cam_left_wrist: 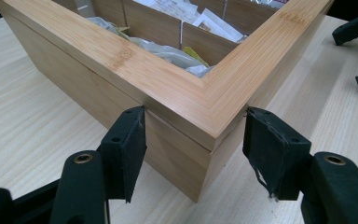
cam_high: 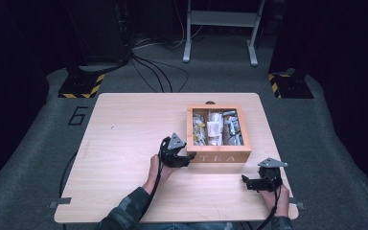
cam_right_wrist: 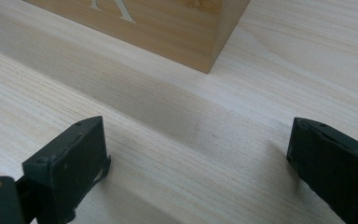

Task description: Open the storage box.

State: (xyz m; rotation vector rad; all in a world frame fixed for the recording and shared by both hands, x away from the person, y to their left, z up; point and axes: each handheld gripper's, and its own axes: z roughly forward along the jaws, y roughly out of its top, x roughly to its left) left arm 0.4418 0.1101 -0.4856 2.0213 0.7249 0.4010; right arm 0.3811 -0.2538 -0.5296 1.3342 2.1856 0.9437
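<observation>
- High view: the table (cam_high: 124, 124) carries a wooden tea box (cam_high: 218, 155) right of its middle, with the word TEA on the front wall that faces the person.
- The box's lid frame lies flat and level on the body, with a seam line beneath it in the left gripper view; through the frame the compartments show packed with tea bags (cam_high: 215, 128). I judge the lid not yet lifted, so opening it or shifting the box is wholly ahead.
- The left tongs (cam_high: 188, 158) sit at the box's front left corner. In the left gripper view the two pads stand either side of that corner (cam_left_wrist: 200, 126), half closed, at the height of the seam; they look to touch the wood, though I cannot tell if they press.
- The right tongs (cam_high: 246, 181) rest low over the bare table, just in front of the box's right corner and apart from it, spread wide with nothing between them.
</observation>
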